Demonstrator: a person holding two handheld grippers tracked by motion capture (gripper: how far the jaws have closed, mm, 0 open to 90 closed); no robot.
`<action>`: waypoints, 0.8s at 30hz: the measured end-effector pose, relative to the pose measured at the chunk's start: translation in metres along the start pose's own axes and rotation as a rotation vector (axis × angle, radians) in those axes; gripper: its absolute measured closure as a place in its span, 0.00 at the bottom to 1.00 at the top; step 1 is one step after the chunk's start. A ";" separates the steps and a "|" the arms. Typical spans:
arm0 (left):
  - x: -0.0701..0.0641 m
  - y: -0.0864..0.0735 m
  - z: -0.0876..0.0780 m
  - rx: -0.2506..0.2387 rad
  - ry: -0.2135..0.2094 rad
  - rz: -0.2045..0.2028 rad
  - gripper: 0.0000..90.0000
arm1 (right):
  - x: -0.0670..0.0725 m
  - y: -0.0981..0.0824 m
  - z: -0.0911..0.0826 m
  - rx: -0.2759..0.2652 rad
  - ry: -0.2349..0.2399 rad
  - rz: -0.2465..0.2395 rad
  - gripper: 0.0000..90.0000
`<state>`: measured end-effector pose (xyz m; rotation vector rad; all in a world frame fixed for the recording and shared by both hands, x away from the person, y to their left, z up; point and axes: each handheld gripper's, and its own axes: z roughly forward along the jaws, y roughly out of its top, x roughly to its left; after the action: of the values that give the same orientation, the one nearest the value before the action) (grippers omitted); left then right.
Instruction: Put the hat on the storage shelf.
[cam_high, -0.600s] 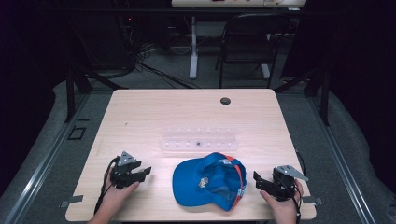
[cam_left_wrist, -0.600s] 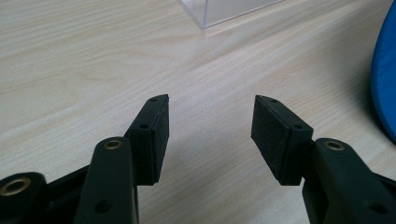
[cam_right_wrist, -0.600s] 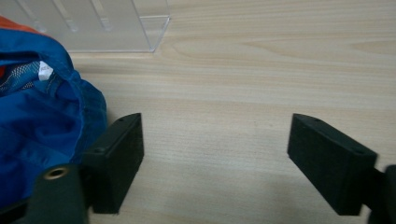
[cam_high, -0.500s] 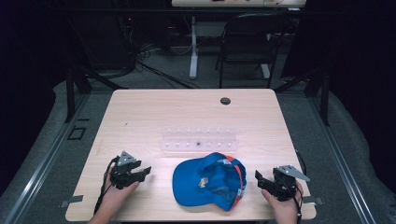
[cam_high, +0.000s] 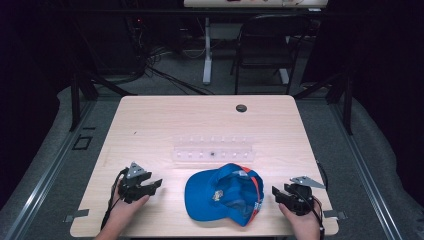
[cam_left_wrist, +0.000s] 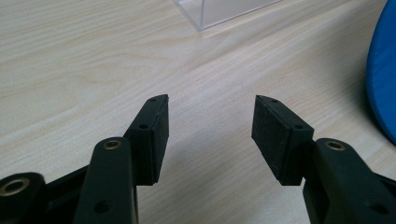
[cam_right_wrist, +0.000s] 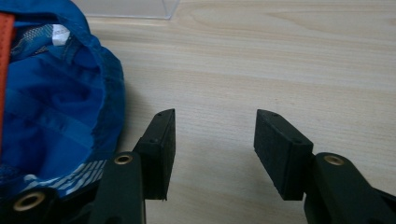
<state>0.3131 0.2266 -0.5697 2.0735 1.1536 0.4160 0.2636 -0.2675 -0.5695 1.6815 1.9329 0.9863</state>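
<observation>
While both tools rest low at the near edge of the table (cam_high: 150, 120), the left gripper (cam_high: 156, 183) and the right gripper (cam_high: 276, 192) each stand wide with nothing between the jaws. Between them lies the blue cap (cam_high: 222, 192), upside down (its lining facing up), close beside the right gripper. Beyond it sits a clear plastic tray (cam_high: 212, 149). A pinch on the soft fabric alone could, I judge, drag the cap into that tray.
</observation>
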 end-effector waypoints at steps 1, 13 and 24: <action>0.000 0.000 0.000 0.001 0.000 0.000 0.52 | 0.001 0.001 -0.001 0.004 0.009 0.007 0.57; -0.001 0.000 0.001 0.012 0.001 0.010 0.52 | 0.002 0.019 -0.008 0.093 0.146 0.028 0.66; -0.001 0.000 0.001 0.015 0.005 0.018 0.52 | 0.004 0.045 -0.016 0.138 0.204 0.028 0.67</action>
<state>0.3131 0.2259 -0.5700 2.0985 1.1444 0.4225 0.2825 -0.2660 -0.5253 1.7451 2.1575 1.0952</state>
